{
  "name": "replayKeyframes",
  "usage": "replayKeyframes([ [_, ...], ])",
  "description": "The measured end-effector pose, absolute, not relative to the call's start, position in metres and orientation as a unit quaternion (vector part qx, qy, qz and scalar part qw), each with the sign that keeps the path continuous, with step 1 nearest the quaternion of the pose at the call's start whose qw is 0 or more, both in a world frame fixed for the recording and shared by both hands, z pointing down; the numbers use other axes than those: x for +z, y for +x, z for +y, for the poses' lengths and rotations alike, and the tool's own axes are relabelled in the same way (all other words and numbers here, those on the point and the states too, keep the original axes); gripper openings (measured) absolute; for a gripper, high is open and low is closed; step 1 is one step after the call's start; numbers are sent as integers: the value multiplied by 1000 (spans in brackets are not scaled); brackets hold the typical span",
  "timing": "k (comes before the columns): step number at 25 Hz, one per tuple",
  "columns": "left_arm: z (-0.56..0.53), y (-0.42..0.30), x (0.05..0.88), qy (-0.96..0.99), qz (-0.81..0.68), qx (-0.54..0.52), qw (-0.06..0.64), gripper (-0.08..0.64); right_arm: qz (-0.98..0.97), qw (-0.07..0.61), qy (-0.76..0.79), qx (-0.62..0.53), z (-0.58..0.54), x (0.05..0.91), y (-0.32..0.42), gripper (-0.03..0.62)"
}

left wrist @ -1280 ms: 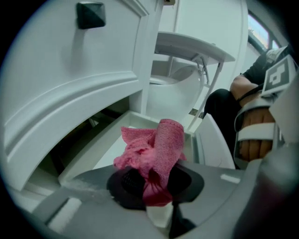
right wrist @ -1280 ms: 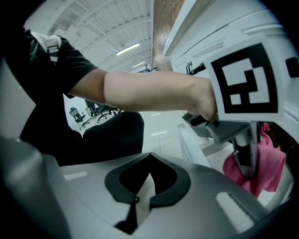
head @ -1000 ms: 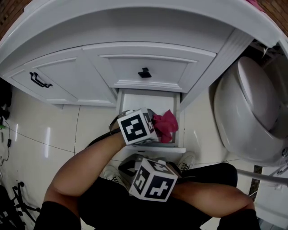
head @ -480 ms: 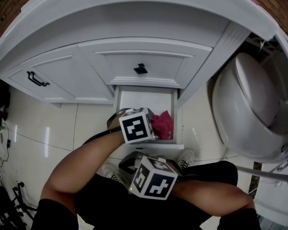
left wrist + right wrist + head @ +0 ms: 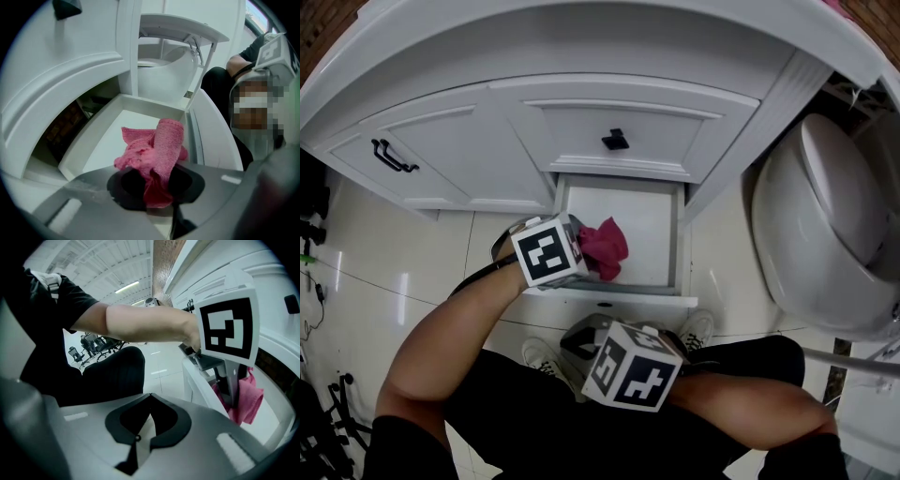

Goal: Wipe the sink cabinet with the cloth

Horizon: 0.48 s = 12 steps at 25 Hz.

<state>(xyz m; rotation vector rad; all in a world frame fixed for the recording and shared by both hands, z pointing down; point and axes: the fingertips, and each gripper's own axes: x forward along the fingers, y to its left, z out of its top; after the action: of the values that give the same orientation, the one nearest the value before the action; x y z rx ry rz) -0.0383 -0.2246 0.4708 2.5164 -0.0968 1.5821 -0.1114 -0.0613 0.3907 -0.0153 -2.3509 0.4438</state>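
Pink cloth point(image 5: 157, 150) sits clamped in your left gripper point(image 5: 155, 187) over the open drawer point(image 5: 642, 234), your right gripper point(image 5: 149, 411) closed on nothing; next, probably sweep the cloth across the drawer's base.

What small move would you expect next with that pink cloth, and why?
Probably lower the left hand-held gripper so the pink cloth presses onto the floor of the open drawer for a wipe: its jaws are shut on the cloth above that floor. The right hand-held gripper is shut, empty.

Claws two: left claw point(image 5: 157, 185), right claw point(image 5: 143, 425); cloth point(image 5: 159, 145) one; drawer point(image 5: 642, 234) one; toilet point(image 5: 825, 234) one.
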Motion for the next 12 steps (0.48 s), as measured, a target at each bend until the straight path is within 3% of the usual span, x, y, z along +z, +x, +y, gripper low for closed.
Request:
replayKeyframes([
  [12, -226, -67, 468, 839, -65, 526, 126, 94, -912, 371, 7, 172, -52, 392, -109, 6],
])
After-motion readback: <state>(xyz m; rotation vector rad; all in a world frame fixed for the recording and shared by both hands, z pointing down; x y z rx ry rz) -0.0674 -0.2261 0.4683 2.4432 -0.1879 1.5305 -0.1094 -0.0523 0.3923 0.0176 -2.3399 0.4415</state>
